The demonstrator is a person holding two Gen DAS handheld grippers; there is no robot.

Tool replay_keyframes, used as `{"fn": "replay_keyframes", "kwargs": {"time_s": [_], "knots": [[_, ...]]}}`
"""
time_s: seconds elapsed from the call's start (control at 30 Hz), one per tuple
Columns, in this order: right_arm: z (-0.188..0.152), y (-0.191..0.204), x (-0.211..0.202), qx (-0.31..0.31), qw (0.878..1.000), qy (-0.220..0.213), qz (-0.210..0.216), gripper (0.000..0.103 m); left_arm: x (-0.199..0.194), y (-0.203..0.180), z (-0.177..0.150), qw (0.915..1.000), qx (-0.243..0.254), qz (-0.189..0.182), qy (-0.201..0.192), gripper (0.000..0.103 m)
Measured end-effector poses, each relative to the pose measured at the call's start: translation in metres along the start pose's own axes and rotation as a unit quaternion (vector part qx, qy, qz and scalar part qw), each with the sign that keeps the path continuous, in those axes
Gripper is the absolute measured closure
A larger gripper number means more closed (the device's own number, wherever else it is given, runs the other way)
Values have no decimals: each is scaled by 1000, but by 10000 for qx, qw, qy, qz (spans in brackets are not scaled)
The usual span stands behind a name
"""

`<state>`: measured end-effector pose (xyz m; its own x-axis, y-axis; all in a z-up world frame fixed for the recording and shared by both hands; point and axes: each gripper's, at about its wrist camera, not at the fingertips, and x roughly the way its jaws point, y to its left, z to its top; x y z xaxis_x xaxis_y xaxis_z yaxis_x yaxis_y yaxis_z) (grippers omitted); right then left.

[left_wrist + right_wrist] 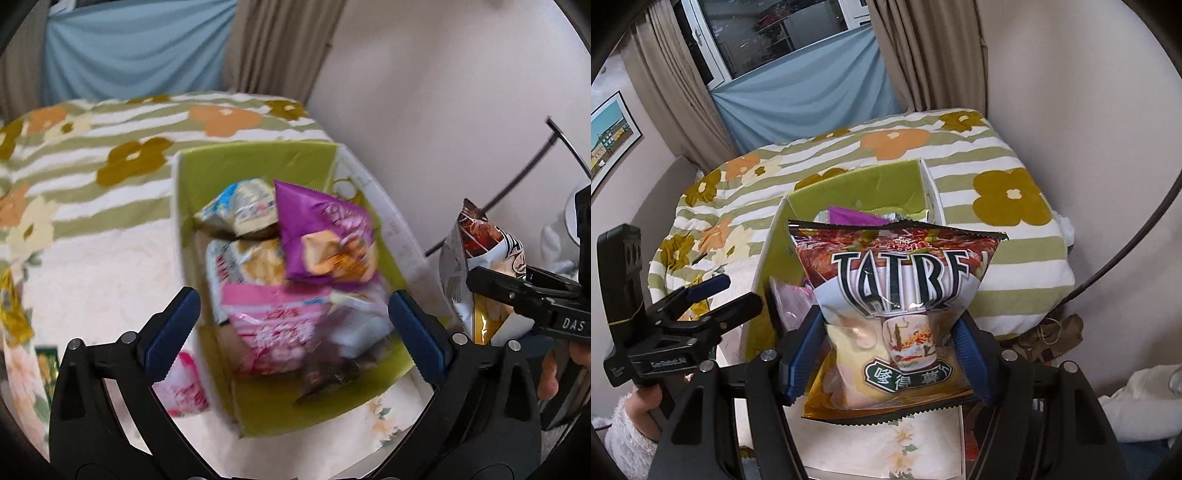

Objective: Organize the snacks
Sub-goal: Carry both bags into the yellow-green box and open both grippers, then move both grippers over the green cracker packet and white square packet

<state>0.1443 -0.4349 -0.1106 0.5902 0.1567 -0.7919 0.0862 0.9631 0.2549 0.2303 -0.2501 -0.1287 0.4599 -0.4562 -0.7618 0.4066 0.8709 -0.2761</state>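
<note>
**Snack bag held at the box's near rim**

The right gripper (890, 354) has its jaws clamped on a glossy brown-and-white foil snack bag (897, 295), hiding most of the green cardboard box (886, 184). The left gripper (291, 325) hangs wide apart and empty over the box, showing the blurred purple foil packet (317, 225) inside. The flowered striped bedspread (92, 147) lies open at left.

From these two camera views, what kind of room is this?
Probably a bedroom at home: a bed with a green-striped flower-print blanket, beige window curtains, and a framed picture on the wall.
</note>
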Motion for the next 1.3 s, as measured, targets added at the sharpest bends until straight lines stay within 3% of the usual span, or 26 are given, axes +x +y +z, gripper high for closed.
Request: {"fn": "replay_keyframes", "kwargs": {"time_s": [0.3,0.63,0.67,0.73,0.8,0.93,1.3], "knots": [[7,11,16,-133,9989,-9,453,39,-26,43,-22,9974,-527,497,-60,2],[31,60,43,-641,9935,57,938,37,-41,44,-27,9950,-541,830,-123,2],[31,62,47,-653,9930,95,981,36,-40,44,-27,9949,-538,850,-103,2],[29,65,50,-681,9928,84,984,18,-39,44,-29,9945,-548,884,-71,2],[24,65,47,-734,9921,-49,1018,9,-37,44,-31,9943,-562,903,-35,2],[8,62,39,-831,9912,-247,1005,1,-32,41,-40,9936,-563,979,62,2],[-3,54,28,-950,9901,-439,938,1,-42,36,-42,9926,-468,1120,-39,2]]}}
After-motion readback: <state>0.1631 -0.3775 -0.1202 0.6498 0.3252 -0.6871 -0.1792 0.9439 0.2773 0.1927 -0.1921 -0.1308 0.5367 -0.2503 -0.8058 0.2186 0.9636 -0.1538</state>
